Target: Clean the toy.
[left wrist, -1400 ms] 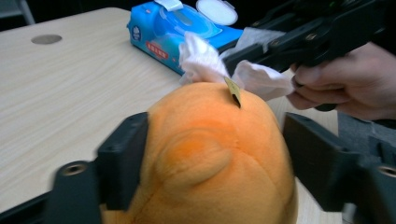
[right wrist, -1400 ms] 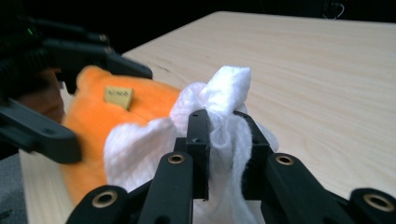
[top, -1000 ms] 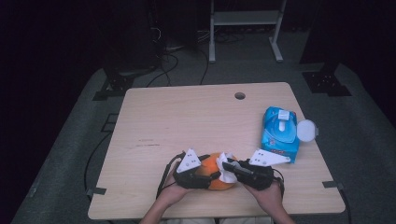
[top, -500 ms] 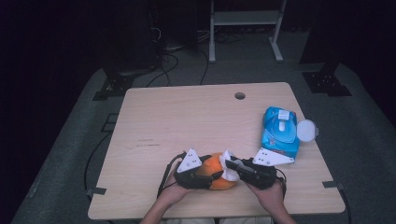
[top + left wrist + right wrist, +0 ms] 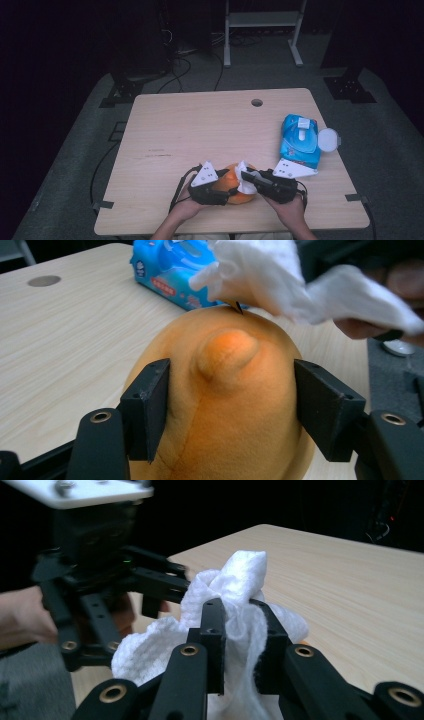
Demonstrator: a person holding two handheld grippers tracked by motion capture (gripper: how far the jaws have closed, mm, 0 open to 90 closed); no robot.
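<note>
The left gripper [image 5: 227,405], jaws just closing, clasps the orange plush toy [image 5: 225,405]; the right gripper [image 5: 242,630] clenches a white wipe [image 5: 235,600] just above it.

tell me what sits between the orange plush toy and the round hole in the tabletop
Nothing: in the high view, bare light wood tabletop runs from the orange plush toy to the round hole.
</note>
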